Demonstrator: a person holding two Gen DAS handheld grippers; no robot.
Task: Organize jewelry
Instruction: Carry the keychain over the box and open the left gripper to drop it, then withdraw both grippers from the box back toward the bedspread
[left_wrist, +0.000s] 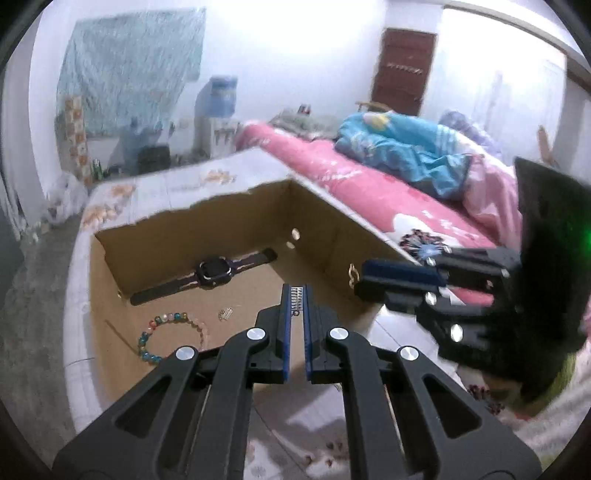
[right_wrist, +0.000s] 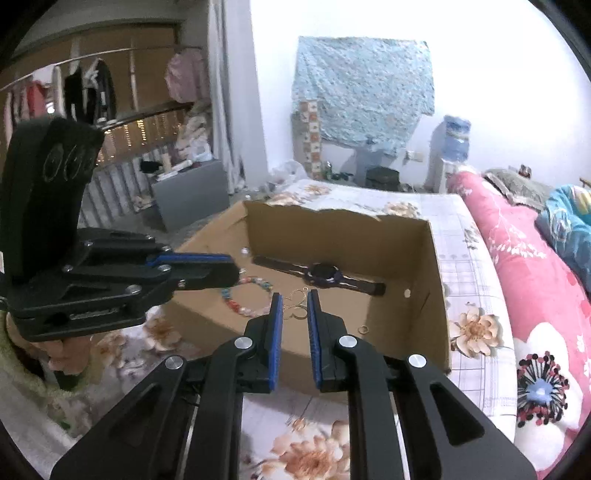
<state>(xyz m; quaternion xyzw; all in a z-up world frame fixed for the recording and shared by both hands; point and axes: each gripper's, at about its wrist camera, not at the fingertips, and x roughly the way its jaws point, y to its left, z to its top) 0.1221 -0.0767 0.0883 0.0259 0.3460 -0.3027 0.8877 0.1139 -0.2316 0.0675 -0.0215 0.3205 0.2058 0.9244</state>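
The left gripper (left_wrist: 298, 295) has its jaws almost closed on a small silver hairpin-like piece (left_wrist: 297, 300), which sits between the blue pads at the tips. The right gripper (right_wrist: 294, 301) is nearly closed too and holds a thin gold chain with loops (right_wrist: 295, 306) that hangs between its fingers.

Both grippers are above the near edge of an open cardboard box (left_wrist: 325, 221). On the box floor, a dark wristwatch (left_wrist: 216, 275) lies near the far wall. A bracelet of colored beads (left_wrist: 170, 334) lies closer to the near left corner. A small silver piece (left_wrist: 225, 314) lies between the bracelet and the left gripper.

The box stands on a bed cover with flower print (right_wrist: 476, 328). A pink quilt (right_wrist: 524, 266) lies beside it. Behind it are a white wall and a water dispenser (left_wrist: 218, 110).
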